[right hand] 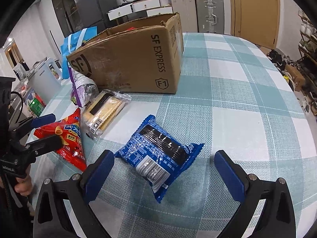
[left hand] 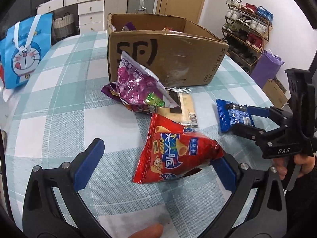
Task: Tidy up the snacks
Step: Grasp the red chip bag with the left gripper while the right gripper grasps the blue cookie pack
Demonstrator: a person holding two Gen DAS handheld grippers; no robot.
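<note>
A red chip bag (left hand: pixel 174 156) lies on the checked tablecloth between the wide-apart fingers of my left gripper (left hand: pixel 156 168), which is open; its right pad touches the bag's edge. My right gripper (right hand: pixel 164 175) is open too, straddling a blue biscuit packet (right hand: pixel 158 154) without pinching it. Each gripper shows in the other's view: the right gripper (left hand: pixel 243 121) around the blue packet (left hand: pixel 233 117), the left gripper (right hand: pixel 47 129) around the red bag (right hand: pixel 67 138). A purple bag (left hand: pixel 136 85) leans on the open cardboard box (left hand: pixel 164 59), which holds some snacks. A clear cracker pack (left hand: pixel 184 107) lies beside it.
A blue cartoon tote (left hand: pixel 23 53) stands at the table's far left. Beyond the table's right edge are a shoe rack (left hand: pixel 247 29) and a purple roll (left hand: pixel 265 69). Suitcases (right hand: pixel 210 13) and drawers stand behind. Bare tablecloth (right hand: pixel 247 99) stretches right of the box (right hand: pixel 128 59).
</note>
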